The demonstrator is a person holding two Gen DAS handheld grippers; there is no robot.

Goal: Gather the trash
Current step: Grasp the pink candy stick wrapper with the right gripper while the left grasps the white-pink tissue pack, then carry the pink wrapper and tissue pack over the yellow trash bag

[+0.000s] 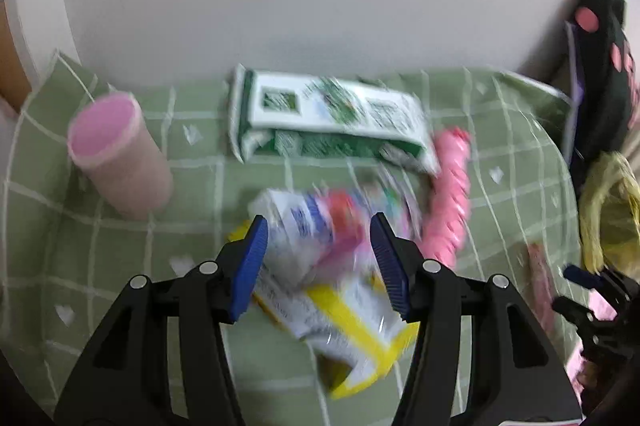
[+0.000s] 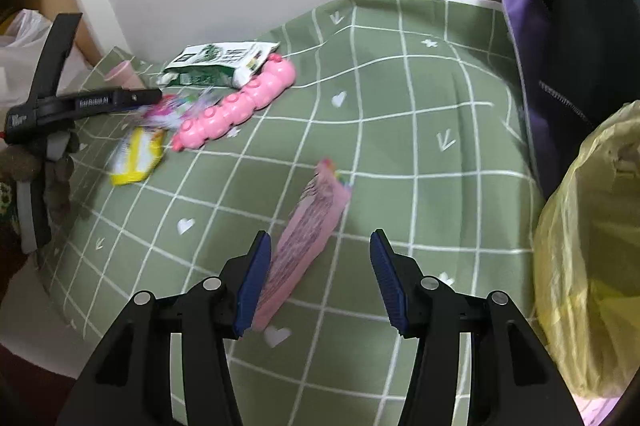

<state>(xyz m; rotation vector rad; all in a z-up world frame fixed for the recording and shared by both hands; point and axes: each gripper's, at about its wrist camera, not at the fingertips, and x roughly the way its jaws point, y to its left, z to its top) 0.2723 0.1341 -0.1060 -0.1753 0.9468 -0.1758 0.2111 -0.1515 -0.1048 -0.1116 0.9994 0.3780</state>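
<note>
Left tool (image 1: 318, 258) is spread open around a crumpled wrapper (image 1: 320, 266); right tool (image 2: 318, 276) hangs released, pink packet (image 2: 304, 238) just ahead.

Carton (image 1: 328, 118) lies behind wrappers (image 1: 320, 266), cup (image 1: 120, 154) left.

A crumpled yellow-and-white wrapper (image 2: 138, 156) and a green-and-white carton (image 2: 218, 64) on its side lie near the worktop's far-left corner, a flat pink wrapper (image 2: 308, 230) mid-cloth.

Green grid cloth (image 2: 400, 114) w/ carton (image 1: 328, 118), pink toy (image 2: 236, 106), wrappers (image 2: 138, 154), pink cup (image 1: 120, 150).
</note>
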